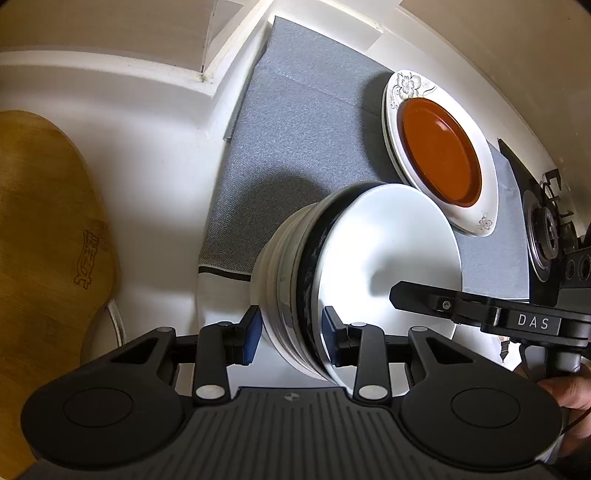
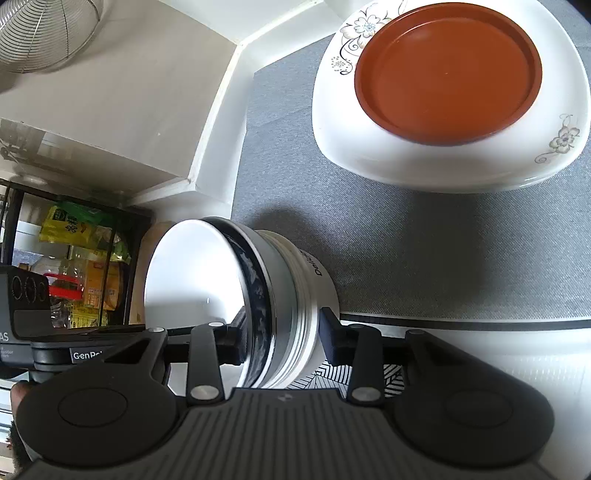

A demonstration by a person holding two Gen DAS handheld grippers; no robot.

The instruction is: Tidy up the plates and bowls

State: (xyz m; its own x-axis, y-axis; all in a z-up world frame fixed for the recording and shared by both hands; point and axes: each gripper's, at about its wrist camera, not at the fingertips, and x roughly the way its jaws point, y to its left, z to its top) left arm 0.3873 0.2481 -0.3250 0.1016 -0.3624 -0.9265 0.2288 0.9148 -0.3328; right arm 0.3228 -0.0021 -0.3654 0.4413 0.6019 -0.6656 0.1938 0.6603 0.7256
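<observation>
A nested stack of bowls (image 1: 332, 266), white, steel and dark-rimmed, is held between both grippers above a grey mat (image 1: 288, 129). My left gripper (image 1: 291, 338) is shut on one side of the stack's rim. My right gripper (image 2: 284, 338) is shut on the opposite side of the same stack (image 2: 258, 295). The right gripper's body (image 1: 517, 317) shows across the bowl in the left wrist view. A brown plate (image 1: 439, 151) lies on white flowered plates (image 1: 406, 85) at the mat's far right; the brown plate (image 2: 447, 70) and the white flowered plates (image 2: 443, 162) also show in the right wrist view.
A wooden cutting board (image 1: 44, 240) leans at the left. A gas stove burner (image 1: 543, 229) is at the right. White counter and wall corner (image 1: 207, 77) border the mat. A wire basket (image 2: 44, 33) and a shelf of packets (image 2: 74, 258) lie left in the right wrist view.
</observation>
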